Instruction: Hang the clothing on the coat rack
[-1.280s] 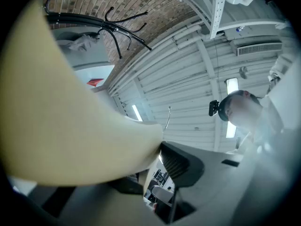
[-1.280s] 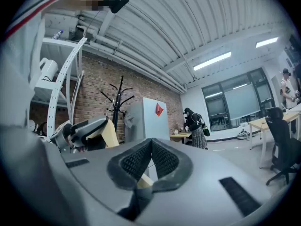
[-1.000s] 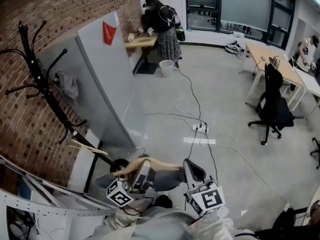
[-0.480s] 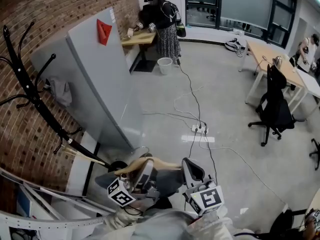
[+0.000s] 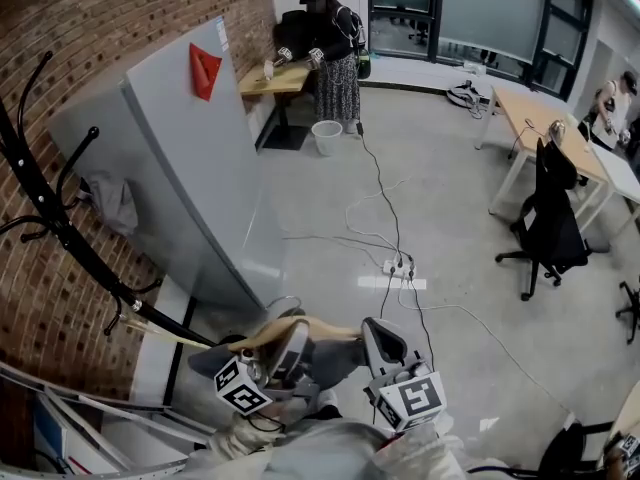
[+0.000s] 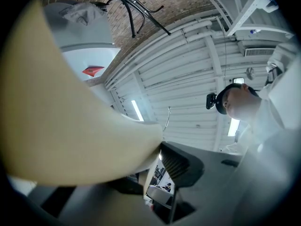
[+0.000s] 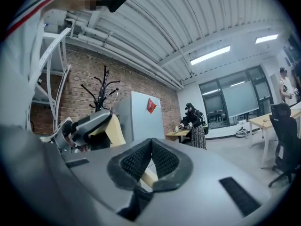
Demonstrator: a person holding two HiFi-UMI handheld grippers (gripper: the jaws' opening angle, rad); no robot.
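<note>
A tan wooden hanger [image 5: 300, 330] lies across both grippers low in the head view. My left gripper [image 5: 288, 336] is shut on its left part; in the left gripper view the hanger [image 6: 70, 117] fills the left side, pressed against one dark pad [image 6: 181, 166]. My right gripper [image 5: 378, 334] is shut, and a strip of the hanger [image 7: 149, 178] shows between its pads. Dark grey clothing [image 5: 335, 360] hangs under the hanger, mostly hidden. The black coat rack [image 5: 55, 218] stands at the far left by the brick wall, well away from both grippers, with a grey cloth [image 5: 108, 203] on it.
A tall grey panel [image 5: 190, 158] stands right of the rack. White metal framing [image 5: 90, 408] crosses the lower left. Cables and a power strip [image 5: 398, 266] lie on the floor ahead. A black office chair [image 5: 550, 223] and desks stand right. A person [image 5: 330, 48] works at the back.
The head view has swung right, so the coat rack and grey panel sit further left in frame. Both grippers hold the hanger as before.
</note>
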